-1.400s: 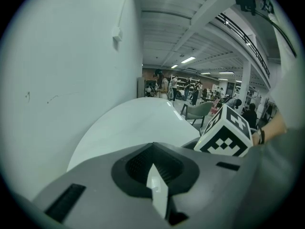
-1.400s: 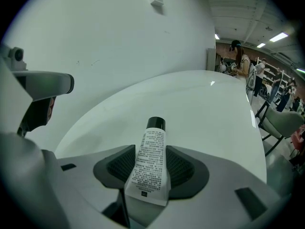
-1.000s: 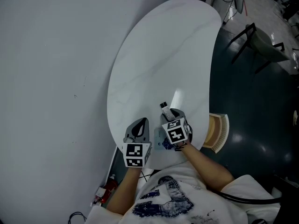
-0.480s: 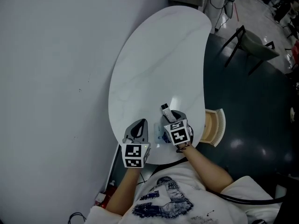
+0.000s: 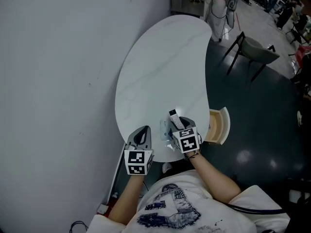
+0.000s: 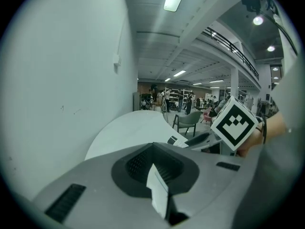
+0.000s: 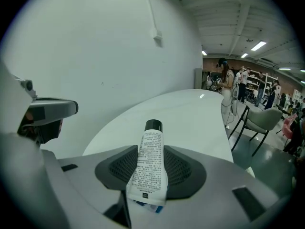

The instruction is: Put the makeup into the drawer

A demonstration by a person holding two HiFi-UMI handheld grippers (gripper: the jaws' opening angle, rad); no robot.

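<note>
Though densely printed, tube point(image 7: 149, 173) in right gripper point(image 7: 151, 154) is illegible.

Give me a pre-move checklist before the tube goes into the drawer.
1. Grip on the tube: ok. The right gripper has both pads against the white tube, with the black cap pointing away from the gripper.
2. Drawer open: ok. The wooden drawer stands pulled out at the table's right edge.
3. Room inside the drawer: cannot tell. Only part of the inside shows.
4. Path from tube to drawer: ok, as far as I can see. The head view shows nothing between them.
5. Left gripper out of the way: ok. It is on the far side from the drawer, shut on a thin white slip.
</note>
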